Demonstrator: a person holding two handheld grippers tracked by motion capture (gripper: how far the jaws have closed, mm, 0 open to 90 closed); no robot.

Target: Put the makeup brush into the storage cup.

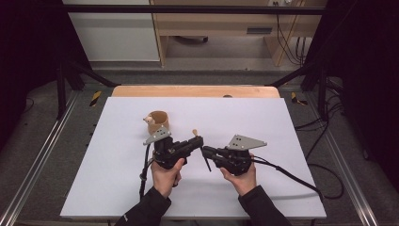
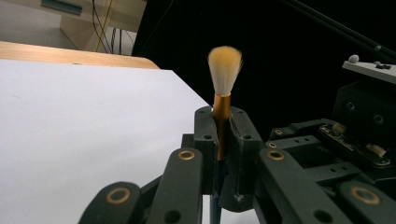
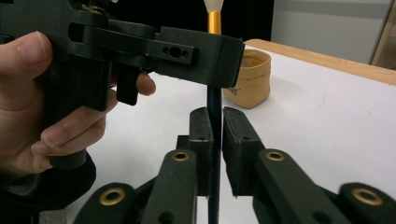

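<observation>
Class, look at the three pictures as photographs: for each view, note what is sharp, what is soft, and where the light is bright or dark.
High view: white table sheet evenly lit, surroundings dark. Left gripper view: brush fairly sharp against a black background, near jaws softer. Right gripper view: tan pouch and sheet bright, close hand slightly blurred.

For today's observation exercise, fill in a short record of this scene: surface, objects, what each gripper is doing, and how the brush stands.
Surface: white board on a wooden table
Objects: brush with pale bristles, gold ferrule, dark handle; tan cup
Left gripper: shut on the brush at the ferrule
Right gripper: jaws either side of the dark handle, lower down; a small gap shows on one side
Brush pose: about upright, bristles up
Cup position: on the board, beyond the left gripper
</observation>
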